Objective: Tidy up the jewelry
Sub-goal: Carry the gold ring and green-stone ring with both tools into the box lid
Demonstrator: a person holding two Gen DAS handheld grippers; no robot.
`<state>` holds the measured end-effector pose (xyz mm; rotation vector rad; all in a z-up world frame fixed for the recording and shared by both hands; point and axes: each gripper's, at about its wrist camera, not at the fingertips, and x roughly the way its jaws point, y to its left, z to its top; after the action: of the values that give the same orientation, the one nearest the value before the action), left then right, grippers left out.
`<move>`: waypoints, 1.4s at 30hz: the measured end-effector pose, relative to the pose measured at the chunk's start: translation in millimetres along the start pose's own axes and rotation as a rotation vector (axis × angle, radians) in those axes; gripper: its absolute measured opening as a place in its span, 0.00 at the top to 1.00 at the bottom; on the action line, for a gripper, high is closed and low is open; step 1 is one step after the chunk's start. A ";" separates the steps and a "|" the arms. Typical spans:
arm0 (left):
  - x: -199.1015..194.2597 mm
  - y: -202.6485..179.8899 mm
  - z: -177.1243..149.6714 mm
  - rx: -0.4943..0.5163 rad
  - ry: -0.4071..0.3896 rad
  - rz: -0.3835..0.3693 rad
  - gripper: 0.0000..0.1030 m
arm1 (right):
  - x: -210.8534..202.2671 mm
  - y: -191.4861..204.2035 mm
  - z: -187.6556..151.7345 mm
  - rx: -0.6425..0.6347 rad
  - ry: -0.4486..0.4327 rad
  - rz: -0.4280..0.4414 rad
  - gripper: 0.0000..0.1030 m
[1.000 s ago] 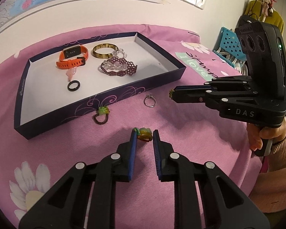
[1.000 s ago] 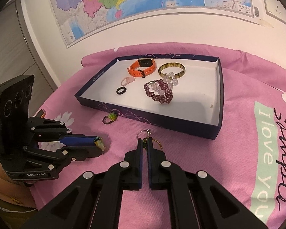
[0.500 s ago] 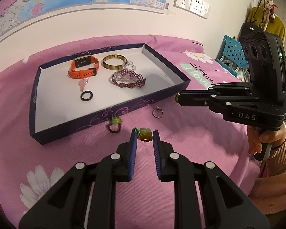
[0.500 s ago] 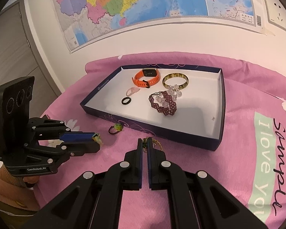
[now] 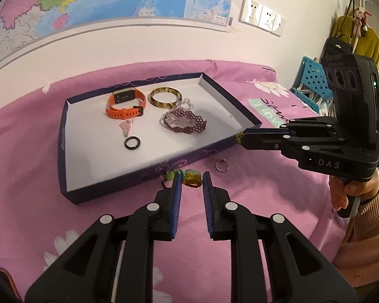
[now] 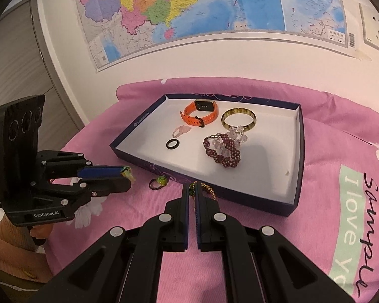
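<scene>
A dark blue tray (image 5: pixel 63 136) (image 6: pixel 299 151) on the pink cloth holds an orange watch (image 5: pixel 125 106), an amber bangle (image 5: pixel 164 97), a maroon beaded bracelet (image 5: pixel 184 122), a pink piece (image 5: pixel 125 127) and a black ring (image 5: pixel 132 143). My left gripper (image 5: pixel 192 180) (image 6: pixel 127 176) is shut on a green-yellow beaded ring (image 5: pixel 192 178), held above the cloth just before the tray's front wall. My right gripper (image 6: pixel 192 189) (image 5: pixel 240 137) is shut on a gold-green beaded piece (image 6: pixel 207 189) at the tray's right front corner.
A green-beaded dark ring (image 6: pixel 158 183) and a silver ring (image 5: pixel 221 165) lie on the cloth before the tray. A wall with a map stands behind. A blue basket (image 5: pixel 313 85) and hanging clothes are at the far right.
Both grippers have risen and moved toward the tray, each with its piece held. The items on the cloth and in the tray have not moved.
</scene>
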<state>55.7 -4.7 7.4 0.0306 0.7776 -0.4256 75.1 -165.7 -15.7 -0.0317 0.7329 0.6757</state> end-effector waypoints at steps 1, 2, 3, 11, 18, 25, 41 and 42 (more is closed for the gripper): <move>-0.3 1.2 1.0 -0.001 -0.002 0.002 0.83 | 0.6 0.0 2.0 -0.002 0.000 0.002 0.97; -0.4 2.8 3.0 -0.004 -0.004 0.006 0.83 | 1.0 -0.1 3.2 -0.004 -0.001 0.002 0.97; -0.5 3.8 4.3 -0.006 -0.006 0.008 0.83 | 1.6 0.1 5.2 -0.006 -0.002 0.001 0.97; 1.1 12.1 14.7 -0.015 -0.023 0.026 0.83 | 8.4 1.0 19.5 -0.027 -0.002 0.001 0.97; 4.8 17.8 22.0 -0.025 -0.023 0.035 0.83 | 16.2 0.2 29.5 -0.037 0.003 -0.001 0.97; 11.6 24.1 26.7 -0.036 -0.014 0.047 0.83 | 27.4 -6.2 35.1 -0.025 0.022 -0.004 0.97; 33.7 34.3 32.9 -0.040 0.016 0.083 0.83 | 52.5 -14.2 39.7 -0.005 0.064 -0.011 0.97; 35.2 34.5 32.9 -0.040 0.019 0.084 0.83 | 53.8 -14.9 39.9 -0.003 0.066 -0.012 0.97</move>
<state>113.3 8.2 2.4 0.0302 0.8003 -0.3307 137.1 -137.3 -22.4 -0.0610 0.7944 0.6668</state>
